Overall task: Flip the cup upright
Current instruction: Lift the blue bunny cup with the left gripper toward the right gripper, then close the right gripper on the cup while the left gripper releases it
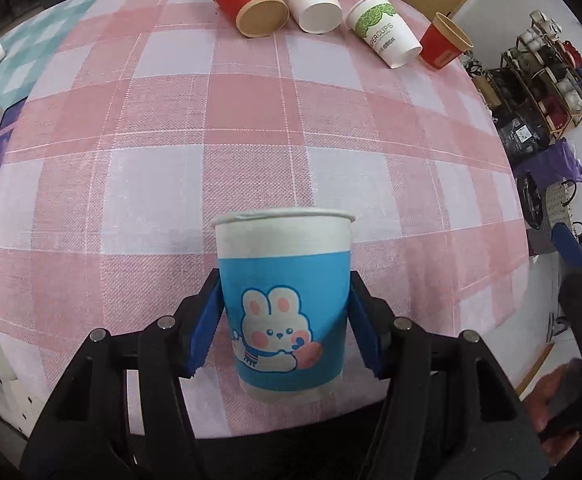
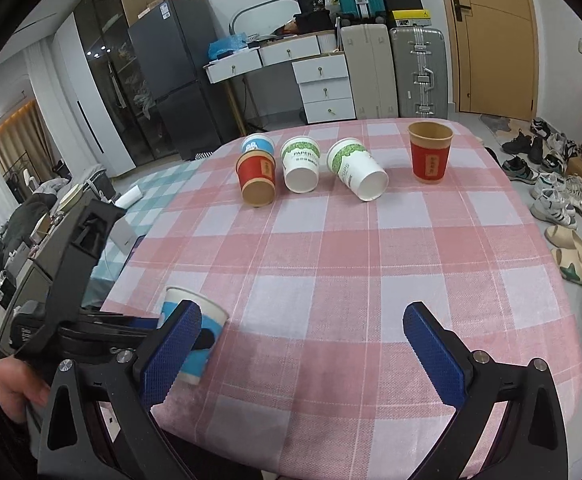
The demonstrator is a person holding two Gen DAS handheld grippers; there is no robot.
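A blue paper cup with a white bunny (image 1: pixel 285 304) stands upright, mouth up, on the pink checked tablecloth (image 1: pixel 251 140) near the front edge. My left gripper (image 1: pixel 285 320) is shut on it, blue pads against both sides. The same cup (image 2: pixel 195 320) shows at the lower left of the right wrist view, partly hidden by a finger. My right gripper (image 2: pixel 303 344) is open and empty above the table's front part.
At the far side lie a red cup (image 2: pixel 255 178), two white-green cups (image 2: pixel 301 164) (image 2: pixel 357 174) and a blue cup (image 2: pixel 255 145), all on their sides. Another red cup (image 2: pixel 430 152) stands upright at far right. Shoes (image 2: pixel 551 196) line the floor on the right.
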